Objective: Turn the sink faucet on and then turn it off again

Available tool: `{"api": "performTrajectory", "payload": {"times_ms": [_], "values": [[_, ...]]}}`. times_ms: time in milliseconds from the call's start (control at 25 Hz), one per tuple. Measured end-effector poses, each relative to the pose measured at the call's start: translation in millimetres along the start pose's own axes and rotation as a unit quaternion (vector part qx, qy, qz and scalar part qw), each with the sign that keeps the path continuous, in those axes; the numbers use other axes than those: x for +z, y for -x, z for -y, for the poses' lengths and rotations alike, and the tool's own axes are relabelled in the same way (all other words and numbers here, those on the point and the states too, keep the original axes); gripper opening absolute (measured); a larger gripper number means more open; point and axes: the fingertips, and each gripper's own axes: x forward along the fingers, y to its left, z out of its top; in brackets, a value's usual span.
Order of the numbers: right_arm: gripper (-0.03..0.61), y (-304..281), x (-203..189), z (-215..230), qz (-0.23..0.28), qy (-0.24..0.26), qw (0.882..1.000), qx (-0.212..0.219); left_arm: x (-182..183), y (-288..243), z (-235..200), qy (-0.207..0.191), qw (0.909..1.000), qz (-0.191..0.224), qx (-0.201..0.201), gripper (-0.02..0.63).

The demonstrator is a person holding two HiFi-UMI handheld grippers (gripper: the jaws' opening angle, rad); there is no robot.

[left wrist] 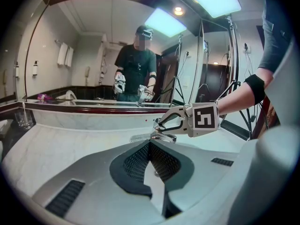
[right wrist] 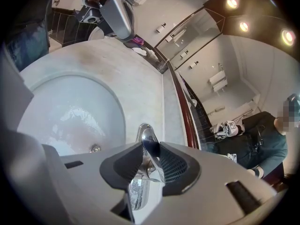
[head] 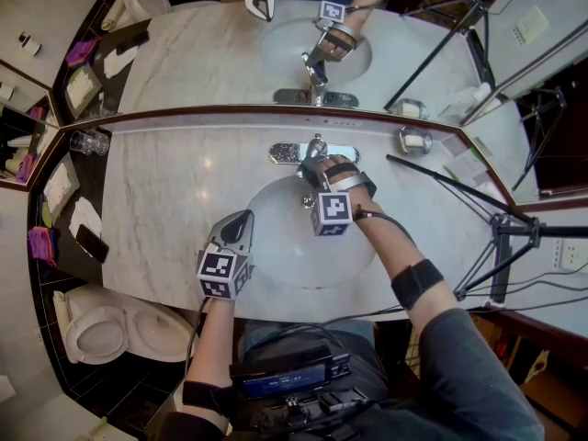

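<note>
- Head view: the marble counter (head: 165, 191) ran left to right under the mirror (head: 211, 53), with the sink basin (head: 276, 255) sunk in its middle and the faucet (head: 315, 149) on the far rim. The right gripper (head: 312, 168) reached over the basin to the faucet, and its body hid the jaw tips and the lever. The left gripper (head: 241, 220) hung over the basin's near-left rim, well apart from the faucet. Only this view took in the glass tumbler (head: 89, 141) at far left, the soap dish (head: 415, 141) to the right of the faucet and the toilet (head: 96, 329) at near left, which was partly cut off.
- Left gripper view: its pads (left wrist: 140, 161) were pressed together with nothing between them. Beyond them the right gripper (left wrist: 161, 124) sat at the faucet (left wrist: 154, 136), too small here to judge the grip. The figure in the mirror (left wrist: 93, 55) was blurred over.
- Right gripper view: only here did the grip show. The chrome faucet lever (right wrist: 150, 142) stood between the two dark pads of the right gripper (right wrist: 151, 161), and they were clamped on it. The basin (right wrist: 70, 116) and its drain (right wrist: 95, 148) lay to the left. The left gripper (right wrist: 117, 13) was cut off at the top edge. The spout below the pads was hard to make out.
</note>
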Motion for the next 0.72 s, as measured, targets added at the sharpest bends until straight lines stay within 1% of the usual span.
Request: {"api": "performTrajectory", "payload": {"times_ms": [200, 280, 560, 720], "values": [[0.118, -1, 0, -1, -0.009, 0.011, 1.0, -0.001, 1, 2, 0, -0.003, 1.0, 0.002, 0.003, 0.002], [0.12, 0, -2, -1, -0.015, 0.004, 1.0, -0.006, 1, 4, 0, -0.004, 1.0, 0.002, 0.006, 0.002], [0.121, 20, -2, -1, -0.012, -0.081, 0.996, -0.017, 0, 16, -8, 0.005, 0.9998, 0.007, 0.017, 0.002], [0.117, 45, -8, 3, -0.006, -0.146, 0.989, -0.029, 4, 20, -8, 0.011, 0.9997, 0.014, 0.019, 0.002]]}}
